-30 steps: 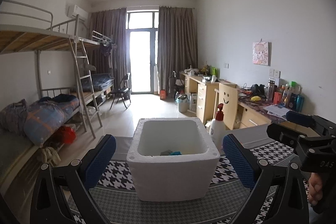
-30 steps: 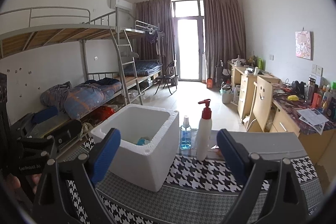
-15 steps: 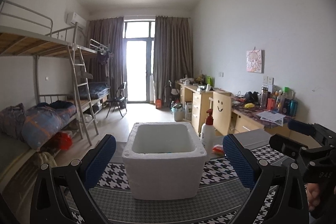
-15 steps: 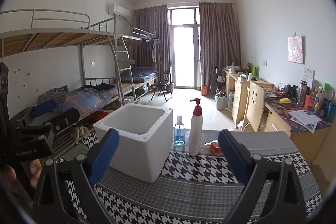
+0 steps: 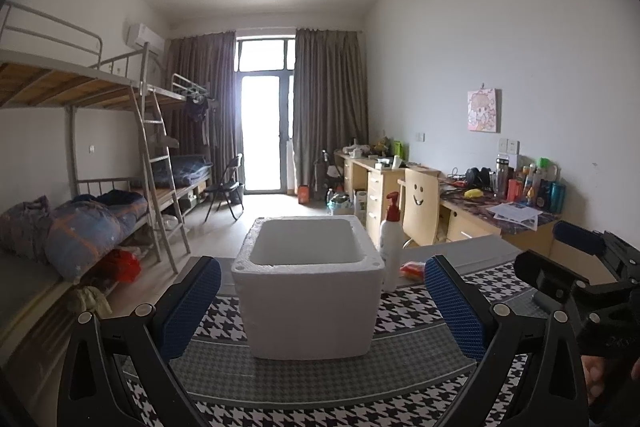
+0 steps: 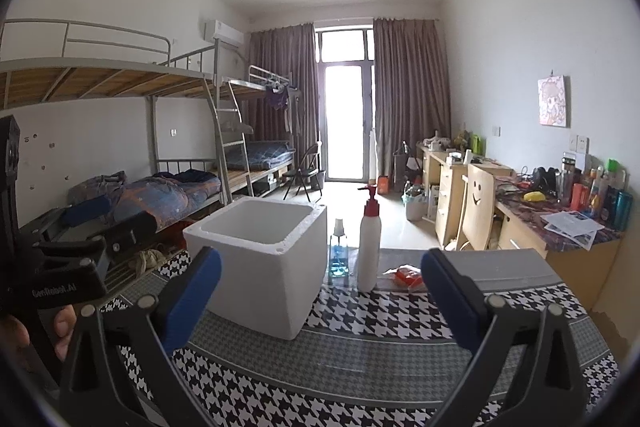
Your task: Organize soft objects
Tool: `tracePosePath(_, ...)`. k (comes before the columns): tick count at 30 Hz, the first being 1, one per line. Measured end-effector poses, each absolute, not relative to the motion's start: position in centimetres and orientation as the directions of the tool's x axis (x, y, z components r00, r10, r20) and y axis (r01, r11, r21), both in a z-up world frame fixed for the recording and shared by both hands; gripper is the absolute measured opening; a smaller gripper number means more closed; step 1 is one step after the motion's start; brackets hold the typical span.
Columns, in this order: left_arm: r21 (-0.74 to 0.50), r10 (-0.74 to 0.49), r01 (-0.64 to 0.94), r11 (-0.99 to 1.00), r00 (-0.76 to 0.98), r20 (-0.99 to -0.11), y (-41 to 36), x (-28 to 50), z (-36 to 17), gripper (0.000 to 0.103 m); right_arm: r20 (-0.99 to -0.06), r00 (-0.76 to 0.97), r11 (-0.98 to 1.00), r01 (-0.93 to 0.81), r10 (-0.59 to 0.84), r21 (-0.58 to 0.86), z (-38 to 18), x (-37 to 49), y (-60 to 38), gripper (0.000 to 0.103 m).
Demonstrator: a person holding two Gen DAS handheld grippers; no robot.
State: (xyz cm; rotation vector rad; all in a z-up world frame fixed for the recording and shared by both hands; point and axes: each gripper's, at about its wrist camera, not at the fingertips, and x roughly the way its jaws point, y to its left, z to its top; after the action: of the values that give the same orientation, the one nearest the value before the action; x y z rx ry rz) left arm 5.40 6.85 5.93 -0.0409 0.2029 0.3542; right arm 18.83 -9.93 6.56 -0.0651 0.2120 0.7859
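Note:
A white foam box (image 5: 310, 287) stands on the houndstooth tablecloth (image 5: 320, 383), open at the top; its inside bottom is hidden from here. It also shows in the right wrist view (image 6: 262, 263). My left gripper (image 5: 320, 307) is open and empty, held back from the box's near side. My right gripper (image 6: 320, 299) is open and empty, to the right of the box. Each gripper shows at the edge of the other's view, the right one (image 5: 580, 279) and the left one (image 6: 60, 267).
A white pump bottle with a red top (image 6: 369, 247) and a small blue spray bottle (image 6: 339, 255) stand behind the box, beside a red packet (image 6: 408, 275). Bunk beds (image 6: 120, 131) line the left wall, desks (image 6: 520, 219) the right.
Both grippers have drawn back and lower from the box. The box now looks smaller and its contents, seen a second ago, are out of sight. Both jaws stay open.

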Motion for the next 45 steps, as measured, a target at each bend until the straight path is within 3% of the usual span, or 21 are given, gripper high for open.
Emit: tracePosePath(45, 0.000, 0.300, -0.307, 0.952, 0.932, -0.204, 4.9, 3.2, 1.4, 0.102, -0.249, 0.742, 0.775, -0.627, 0.623, 0.071, 2.0, 16.4, -12.6, 0.101)
